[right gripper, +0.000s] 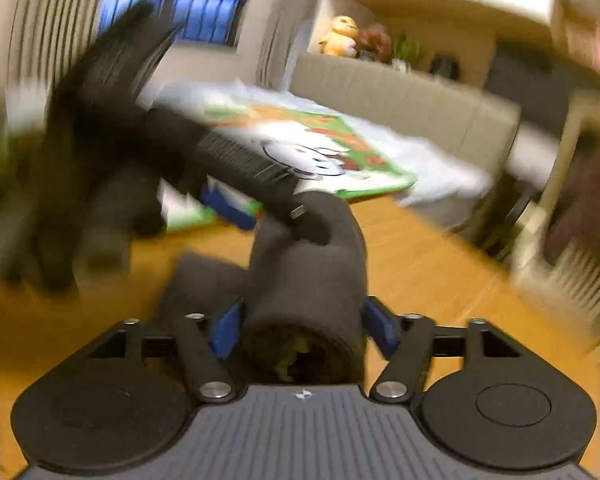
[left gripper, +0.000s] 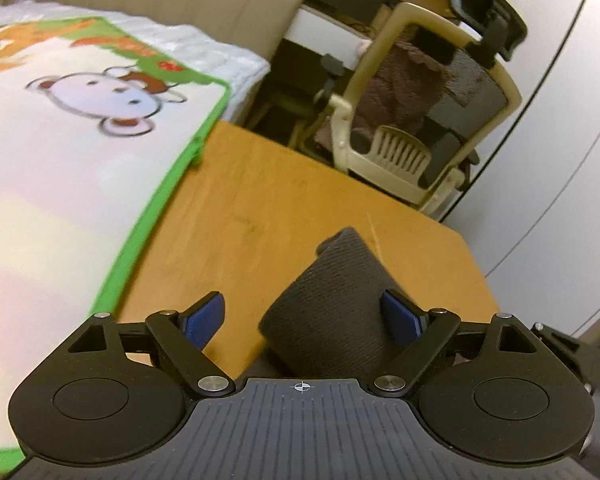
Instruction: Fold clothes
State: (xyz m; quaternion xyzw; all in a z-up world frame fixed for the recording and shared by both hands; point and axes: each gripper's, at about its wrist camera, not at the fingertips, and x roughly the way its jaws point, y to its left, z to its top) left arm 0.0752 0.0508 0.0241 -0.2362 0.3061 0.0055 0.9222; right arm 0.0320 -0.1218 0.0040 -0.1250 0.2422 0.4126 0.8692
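Dark ribbed fabric (left gripper: 332, 300) fills the space between the blue pads of the left gripper (left gripper: 304, 320) in the left wrist view. The fingers stand wide apart; the pad at 3 o'clock touches the cloth, while the pad (left gripper: 204, 320) at 9 o'clock is clear of it, so the left gripper has no pinch on the garment. The cloth rises in a soft hump toward 12 o'clock over the wooden bench (left gripper: 260, 200).

In the right wrist view the same dark garment (right gripper: 308, 280) forms a rolled tube between the fingers of the right gripper (right gripper: 304, 322). Both blue pads sit against the roll's flanks, partly closed — this reads as a grip, though heavy motion blur prevents certainty. The left gripper body (right gripper: 148, 140) crosses the frame from 10 o'clock, its tip meeting the top of the roll.

A cartoon-printed mat (left gripper: 72, 152) with a green border lies at 10 o'clock on the bench, near the garment but not under it. An office chair (left gripper: 432, 108) stands beyond the bench at 1 o'clock.

Judged step: a fold or roll is in progress, with the garment lifted partly off the bench. The next move calls for the left fingers to close on a free edge — the pad at 9 o'clock must meet the cloth first — and then lay the fabric flat.
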